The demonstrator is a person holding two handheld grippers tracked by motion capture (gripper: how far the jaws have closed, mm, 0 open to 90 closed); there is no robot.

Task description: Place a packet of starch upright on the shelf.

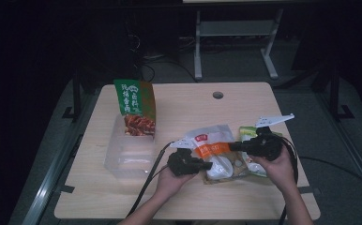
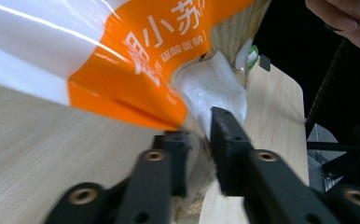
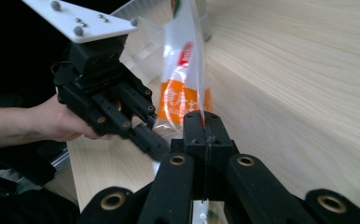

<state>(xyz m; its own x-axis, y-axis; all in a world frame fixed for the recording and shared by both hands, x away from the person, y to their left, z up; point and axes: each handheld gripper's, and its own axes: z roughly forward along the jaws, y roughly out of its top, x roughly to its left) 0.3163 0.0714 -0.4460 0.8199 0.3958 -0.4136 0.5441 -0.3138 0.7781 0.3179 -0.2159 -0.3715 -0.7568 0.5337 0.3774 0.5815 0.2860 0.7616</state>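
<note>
High view – pouch: white-and-orange pouch (image 1: 213,146) lifted off the table (image 1: 184,197) near its right-centre, held between both claws.
High view – left claw (image 1: 207,165): at the pouch's near-left lower edge, hand behind it.
High view – right claw (image 1: 232,146): at the pouch's right edge, level with the orange band.
High view – surroundings: clear plastic bin (image 1: 128,152) to the left, green-and-brown snack bag (image 1: 136,108) standing at its far end, green packet (image 1: 249,132) behind the right claw.

Left gripper view – left claw (image 2: 205,140): jaws a little apart with thin clear film between them; real clamping hard to judge, so cannot tell.
Left gripper view – pouch (image 2: 136,60): orange print overhead, white powdery bulge beyond the jaws.

Right gripper view – right claw (image 3: 204,128): jaws pressed together on the pouch's thin edge, clamped.
Right gripper view – pouch (image 3: 183,79): hanging edge-on, bin far behind it.

Progress – done: pouch picked up and steadied from two sides.
Progress – left: judging by the bin, carrying the pouch left, dropping it in; green packet untouched.
</note>
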